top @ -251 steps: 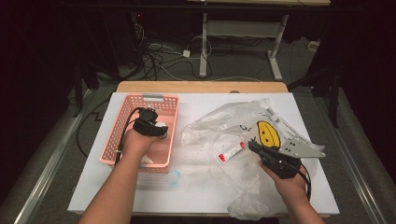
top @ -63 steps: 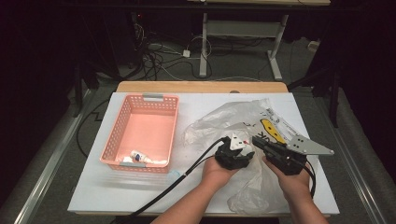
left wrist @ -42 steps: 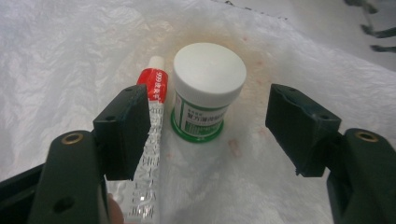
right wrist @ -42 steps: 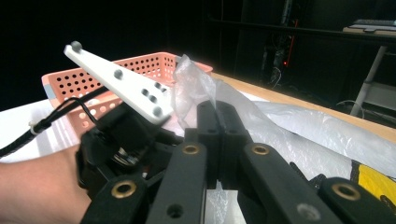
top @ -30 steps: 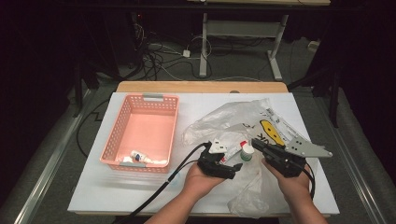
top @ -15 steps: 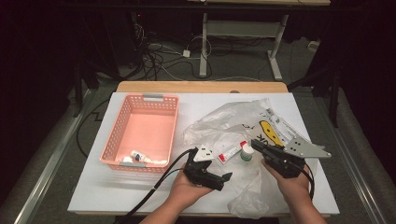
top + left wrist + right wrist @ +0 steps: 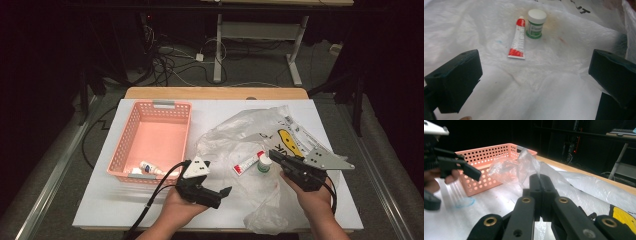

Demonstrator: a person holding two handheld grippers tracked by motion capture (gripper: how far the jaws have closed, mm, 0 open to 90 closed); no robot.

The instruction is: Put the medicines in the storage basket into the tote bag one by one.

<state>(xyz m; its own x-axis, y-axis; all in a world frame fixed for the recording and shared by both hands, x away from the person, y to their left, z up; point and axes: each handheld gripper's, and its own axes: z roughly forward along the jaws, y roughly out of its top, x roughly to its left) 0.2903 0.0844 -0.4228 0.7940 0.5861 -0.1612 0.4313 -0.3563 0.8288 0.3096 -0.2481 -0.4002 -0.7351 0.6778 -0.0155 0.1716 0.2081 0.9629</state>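
The red-and-white tube (image 7: 517, 40) and green jar (image 7: 535, 23) lie inside the plastic bag (image 7: 240, 135), ahead of the left gripper (image 7: 222, 194), whose jaws stand wide and empty. The right gripper (image 7: 540, 180) is clamped on the bag film, apparently lifting the mouth open for access.

White table (image 7: 150, 210) with a wooden back edge — a pink basket (image 7: 152, 137) sits on its left, a crumpled clear plastic bag (image 7: 240, 135) on its right.
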